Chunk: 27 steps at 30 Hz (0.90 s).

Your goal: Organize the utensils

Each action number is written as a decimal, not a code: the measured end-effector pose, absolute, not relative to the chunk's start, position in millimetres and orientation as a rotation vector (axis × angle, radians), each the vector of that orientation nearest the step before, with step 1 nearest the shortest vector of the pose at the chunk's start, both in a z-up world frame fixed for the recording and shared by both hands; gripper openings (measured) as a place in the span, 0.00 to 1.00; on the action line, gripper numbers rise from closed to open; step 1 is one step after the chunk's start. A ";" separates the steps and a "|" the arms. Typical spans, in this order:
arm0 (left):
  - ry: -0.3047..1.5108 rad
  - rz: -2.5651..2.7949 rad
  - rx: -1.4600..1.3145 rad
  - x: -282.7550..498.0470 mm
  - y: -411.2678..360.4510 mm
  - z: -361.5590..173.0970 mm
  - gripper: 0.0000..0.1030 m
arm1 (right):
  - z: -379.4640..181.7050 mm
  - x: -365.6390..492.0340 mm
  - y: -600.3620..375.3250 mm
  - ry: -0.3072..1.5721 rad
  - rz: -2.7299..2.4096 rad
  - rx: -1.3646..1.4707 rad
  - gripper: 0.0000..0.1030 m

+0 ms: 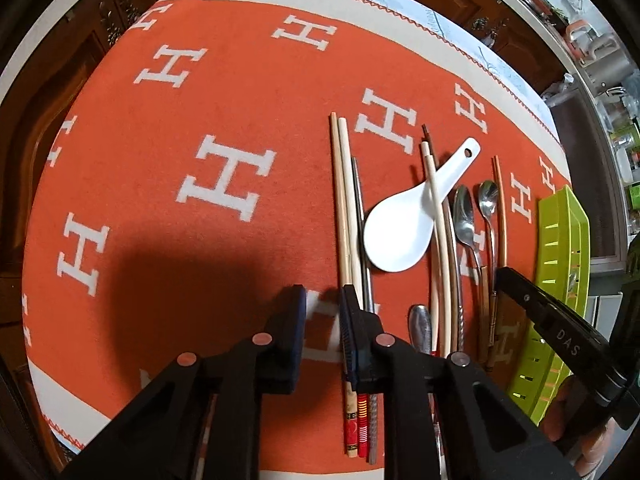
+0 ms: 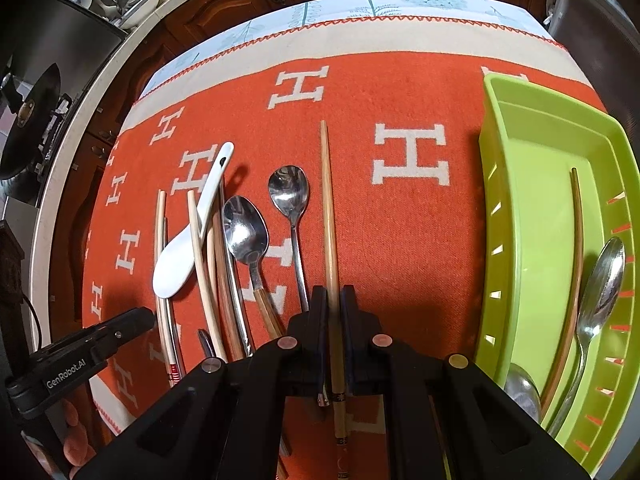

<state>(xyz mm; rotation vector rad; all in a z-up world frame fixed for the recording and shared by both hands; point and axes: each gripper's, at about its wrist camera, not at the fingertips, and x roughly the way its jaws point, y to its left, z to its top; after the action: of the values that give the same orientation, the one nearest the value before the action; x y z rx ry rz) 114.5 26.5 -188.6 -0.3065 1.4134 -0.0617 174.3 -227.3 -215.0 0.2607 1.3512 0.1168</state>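
While in tray [image 2: 516,184], two spoons [image 2: 600,280]

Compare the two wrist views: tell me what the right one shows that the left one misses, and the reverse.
Right wrist only: the tray's inside, holding a chopstick and a spoon; the right gripper closed on a chopstick.

Left wrist only: the left gripper, open, beside a chopstick bundle.

Both: the white spoon and two metal spoons on the orange cloth.
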 end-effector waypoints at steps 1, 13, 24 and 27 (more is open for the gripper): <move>1.414 -0.063 -0.308 114.1 27.1 -188.5 0.15 | -215.0 174.4 -227.1 1.351 0.116 0.261 0.07; 1.396 -0.030 -0.224 123.4 7.1 -191.6 0.15 | -215.6 173.4 -228.1 1.348 0.107 0.263 0.07; 1.373 0.021 -0.131 120.7 -6.1 -195.6 0.13 | -214.9 165.8 -229.7 1.348 0.108 0.254 0.07; 1.328 0.041 -0.105 117.5 -13.0 -196.3 0.13 | -214.4 164.6 -228.1 1.339 0.103 0.245 0.07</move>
<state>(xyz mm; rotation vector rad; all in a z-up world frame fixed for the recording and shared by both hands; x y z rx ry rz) 117.5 -13.0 -196.3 -0.1050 1.3276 0.0414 164.6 -228.1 -214.4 0.2446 1.3390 0.1035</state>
